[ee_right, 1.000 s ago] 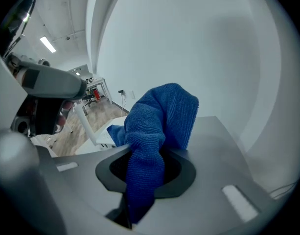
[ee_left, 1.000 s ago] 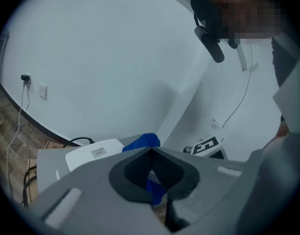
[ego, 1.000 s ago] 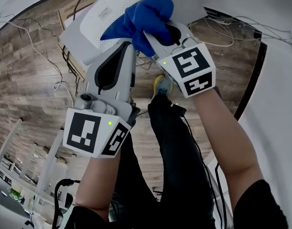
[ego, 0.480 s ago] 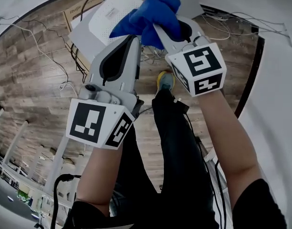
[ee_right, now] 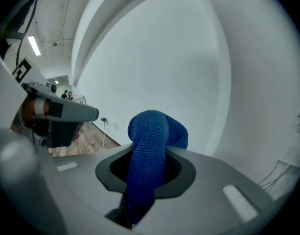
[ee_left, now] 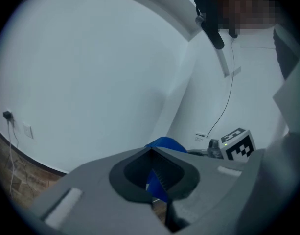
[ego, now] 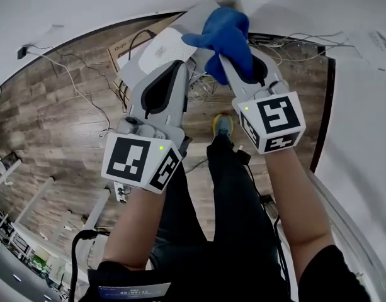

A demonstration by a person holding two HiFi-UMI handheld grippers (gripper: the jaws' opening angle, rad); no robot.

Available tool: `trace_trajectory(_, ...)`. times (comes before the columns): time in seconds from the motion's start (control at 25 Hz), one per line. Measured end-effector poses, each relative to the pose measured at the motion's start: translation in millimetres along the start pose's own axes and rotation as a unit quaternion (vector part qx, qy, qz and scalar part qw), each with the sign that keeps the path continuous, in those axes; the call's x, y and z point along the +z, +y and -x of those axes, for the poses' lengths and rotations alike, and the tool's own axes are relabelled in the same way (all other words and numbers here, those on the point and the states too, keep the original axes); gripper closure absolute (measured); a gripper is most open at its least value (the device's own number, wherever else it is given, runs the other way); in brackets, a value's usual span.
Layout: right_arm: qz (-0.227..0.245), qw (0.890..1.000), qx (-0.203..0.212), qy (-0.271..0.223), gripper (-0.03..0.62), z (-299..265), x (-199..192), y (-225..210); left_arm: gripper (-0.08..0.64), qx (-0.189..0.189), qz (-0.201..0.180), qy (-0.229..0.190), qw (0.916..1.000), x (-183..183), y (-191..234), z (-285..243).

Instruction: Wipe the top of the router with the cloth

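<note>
The white router (ego: 158, 52) shows past the tips of both grippers in the head view, partly hidden by the left one. My right gripper (ego: 237, 55) is shut on a blue cloth (ego: 225, 35), which bunches up above its jaws just right of the router. In the right gripper view the cloth (ee_right: 150, 146) hangs over the jaws and down between them. My left gripper (ego: 182, 67) has its jaws closed together with nothing seen between them. In the left gripper view it (ee_left: 150, 153) faces a white wall, and the router is out of sight.
A cardboard box (ego: 125, 51) lies behind the router on the wood floor (ego: 54, 124), with loose cables (ego: 73, 83) around it. The person's leg and shoe (ego: 221, 124) stand below the grippers. White walls (ego: 85, 11) close in at the top and right.
Both grippers have shifted to the right and up in the head view. The router now looks smaller and farther off. The cloth stays in the right gripper.
</note>
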State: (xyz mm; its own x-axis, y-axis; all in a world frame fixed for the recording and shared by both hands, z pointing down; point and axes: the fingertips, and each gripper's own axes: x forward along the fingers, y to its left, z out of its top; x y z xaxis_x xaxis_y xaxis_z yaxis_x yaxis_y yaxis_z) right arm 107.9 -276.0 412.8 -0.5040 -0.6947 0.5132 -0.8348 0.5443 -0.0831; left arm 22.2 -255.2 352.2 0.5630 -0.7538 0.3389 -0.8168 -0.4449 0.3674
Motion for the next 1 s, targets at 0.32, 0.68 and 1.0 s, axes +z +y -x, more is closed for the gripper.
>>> trace_trajectory(0.32, 0.009, 0.997, 0.028, -0.077, 0.488, 126, 104, 28, 0.558, 0.068, -0.023, -0.062, 0.9955, 86, -75, 70)
trace_trajectory(0.68, 0.011, 0.984, 0.017, -0.179, 0.488, 247, 200, 54, 0.558, 0.079, -0.080, -0.091, 0.9895, 158, -148, 146)
trace_trajectory(1.0, 0.003, 0.975, -0.060, -0.214, 0.488, 381, 162, 136, 0.558, -0.024, -0.145, -0.101, 0.9840, 139, -244, 252)
